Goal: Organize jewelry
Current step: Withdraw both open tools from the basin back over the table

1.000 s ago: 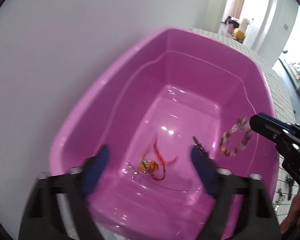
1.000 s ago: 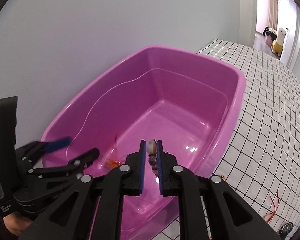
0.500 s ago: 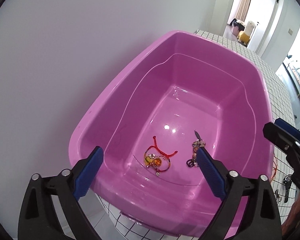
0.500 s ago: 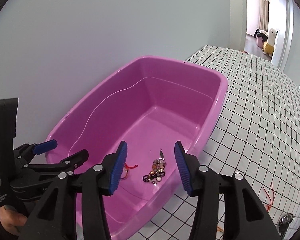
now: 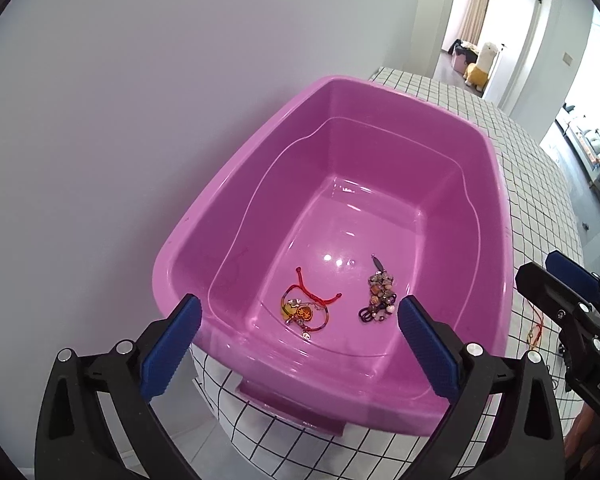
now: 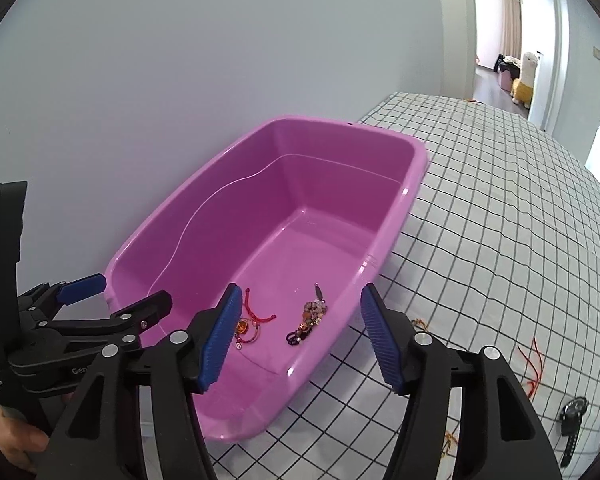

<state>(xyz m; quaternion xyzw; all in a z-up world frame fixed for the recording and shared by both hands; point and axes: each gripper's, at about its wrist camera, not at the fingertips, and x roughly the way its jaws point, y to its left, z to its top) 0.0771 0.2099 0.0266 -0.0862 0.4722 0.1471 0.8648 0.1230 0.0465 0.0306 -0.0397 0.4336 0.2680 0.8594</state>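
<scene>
A pink plastic tub (image 5: pixel 228 196) (image 6: pixel 412 184) stands on a checked tablecloth against the wall. On its floor lie a red cord bracelet with gold charms (image 5: pixel 306 306) (image 6: pixel 252 322) and a beaded bracelet (image 5: pixel 378 294) (image 6: pixel 310 316), a little apart. My left gripper (image 5: pixel 298 346) is open and empty, held above the tub's near end; it shows in the right wrist view (image 6: pixel 116 296). My right gripper (image 6: pixel 300 336) is open and empty, over the tub's near right rim; it shows in the left wrist view (image 5: pixel 556 276).
On the checked cloth (image 6: pixel 500 208) right of the tub lie a red cord (image 6: pixel 534 368), a black watch (image 6: pixel 572 420), a small gold piece (image 6: pixel 420 324) and another by the bottom edge (image 6: pixel 448 440). A red cord (image 5: pixel 538 322) also shows in the left wrist view. A doorway opens behind.
My right gripper opened and dropped the beaded bracelet into the tub. Both grippers have pulled back and up from the tub.
</scene>
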